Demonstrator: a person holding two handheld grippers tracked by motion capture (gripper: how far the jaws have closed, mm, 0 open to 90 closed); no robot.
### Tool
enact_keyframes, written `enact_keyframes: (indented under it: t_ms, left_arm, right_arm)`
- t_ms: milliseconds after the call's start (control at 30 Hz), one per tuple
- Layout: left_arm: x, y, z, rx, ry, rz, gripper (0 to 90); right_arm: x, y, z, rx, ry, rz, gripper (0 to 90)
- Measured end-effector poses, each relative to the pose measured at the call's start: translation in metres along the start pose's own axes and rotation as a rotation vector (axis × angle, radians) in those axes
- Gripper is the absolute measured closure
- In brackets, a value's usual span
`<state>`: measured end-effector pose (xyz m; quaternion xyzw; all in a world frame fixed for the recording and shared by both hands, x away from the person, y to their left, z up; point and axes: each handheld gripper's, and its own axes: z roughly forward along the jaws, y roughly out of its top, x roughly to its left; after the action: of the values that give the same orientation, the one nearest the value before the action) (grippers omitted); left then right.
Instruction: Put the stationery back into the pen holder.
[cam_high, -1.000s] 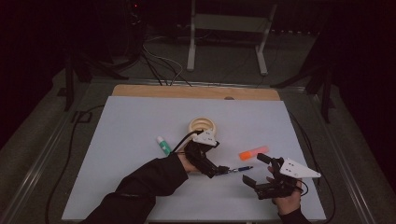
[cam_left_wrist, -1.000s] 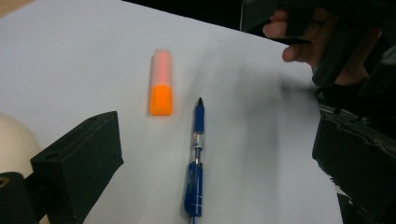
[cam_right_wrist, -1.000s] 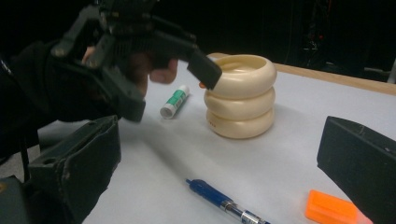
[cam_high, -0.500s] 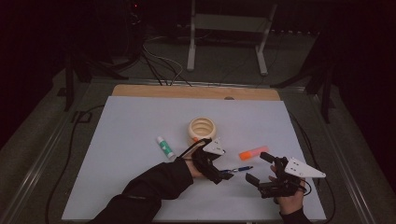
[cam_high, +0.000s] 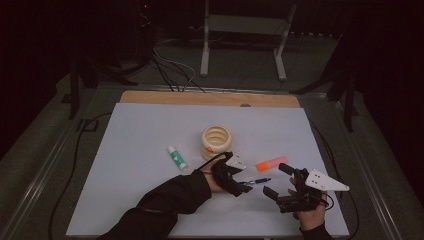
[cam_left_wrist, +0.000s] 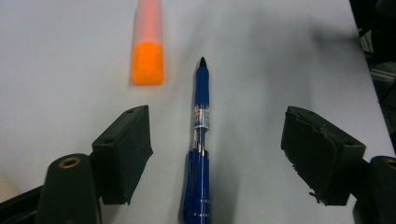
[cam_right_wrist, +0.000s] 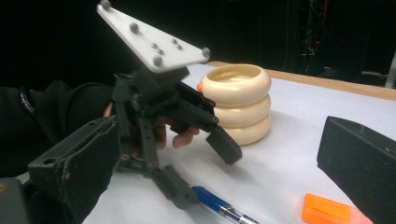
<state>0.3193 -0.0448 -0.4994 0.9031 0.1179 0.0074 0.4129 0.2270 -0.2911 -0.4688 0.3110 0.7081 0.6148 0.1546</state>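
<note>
The right gripper's (cam_right_wrist: 224, 163) two black jaws rose from 7 and 4 o'clock, wide apart with nothing between them. At centre, the left gripper (cam_right_wrist: 205, 175) pointed down at the white table (cam_right_wrist: 289, 154), its jaws having just been closing, one either side of a blue pen (cam_right_wrist: 219, 203) lying at 6 o'clock, neither visibly touching it. A grey plate (cam_right_wrist: 149, 39) topped it at 11 o'clock. Behind it, at 1 o'clock, stood a cream ringed pot (cam_right_wrist: 240, 100). An orange marker (cam_right_wrist: 331, 212) lay at 5 o'clock. A dark sleeve (cam_right_wrist: 46, 109) entered from 9 o'clock.
</note>
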Motion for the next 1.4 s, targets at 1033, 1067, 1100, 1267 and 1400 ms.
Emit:
enact_keyframes:
  t_ms: [1033, 1067, 1100, 1267, 1400]
  left_arm:
    - [-0.001, 0.005, 0.038, 0.140, 0.043, 0.104, 61.6]
    - [-0.001, 0.006, 0.039, 0.145, 0.041, 0.105, 62.5]
    - [0.000, 0.007, 0.039, 0.141, 0.042, 0.104, 63.8]
    - [0.000, 0.010, 0.041, 0.160, 0.031, 0.108, 71.3]
    - [0.001, 0.011, 0.041, 0.173, 0.015, 0.097, 76.6]
  right_arm:
    - [0.000, -0.001, 0.000, 0.007, 0.003, 0.000, 0.0]
    - [0.000, -0.001, 0.000, 0.008, 0.001, 0.000, 0.0]
    - [0.000, -0.001, 0.000, 0.007, 0.000, -0.002, 0.0]
    - [0.000, -0.001, -0.001, 0.006, -0.004, 0.000, 0.0]
    - [0.000, -0.001, 0.000, 0.007, -0.002, -0.001, 0.0]
